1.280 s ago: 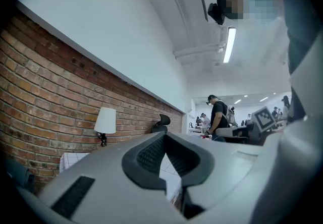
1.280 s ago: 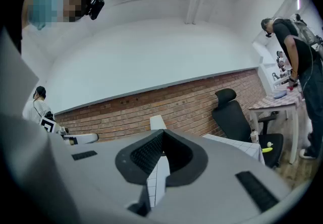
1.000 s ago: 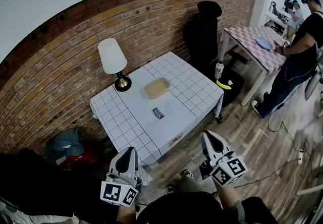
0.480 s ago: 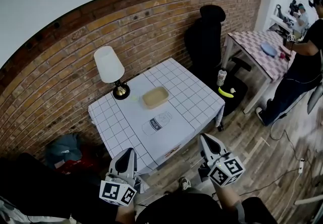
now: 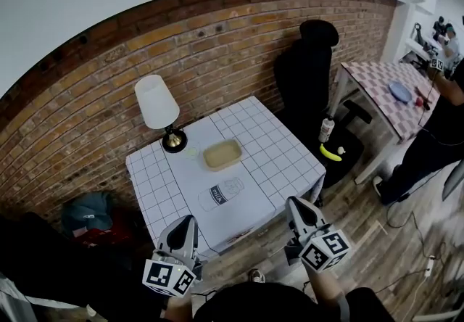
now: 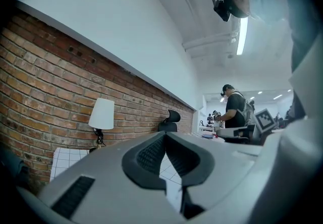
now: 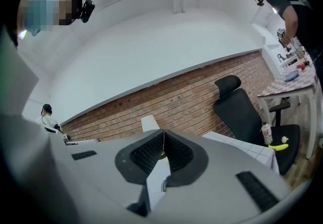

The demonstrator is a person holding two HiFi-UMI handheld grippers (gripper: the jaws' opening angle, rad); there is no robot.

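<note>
1. Left gripper (image 5: 190, 221): jaws pressed together, nothing between them, held in the air just short of the table's (image 5: 286, 157) near edge.
2. Right gripper (image 5: 296, 204): jaws together too, empty, same spot.
3. Milk carton (image 5: 221, 193) lies flat mid-table, apart from both.
4. Tray (image 5: 222, 154) behind the carton, lamp (image 5: 159, 103) at the back-left corner.

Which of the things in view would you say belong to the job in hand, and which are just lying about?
Likely in hand: left tool, right tool (both shut, empty); milk carton lying flat and tan tray on the checked table.
Lying about: lamp, black office chair, bottle, banana, blue bag on the floor.
</note>
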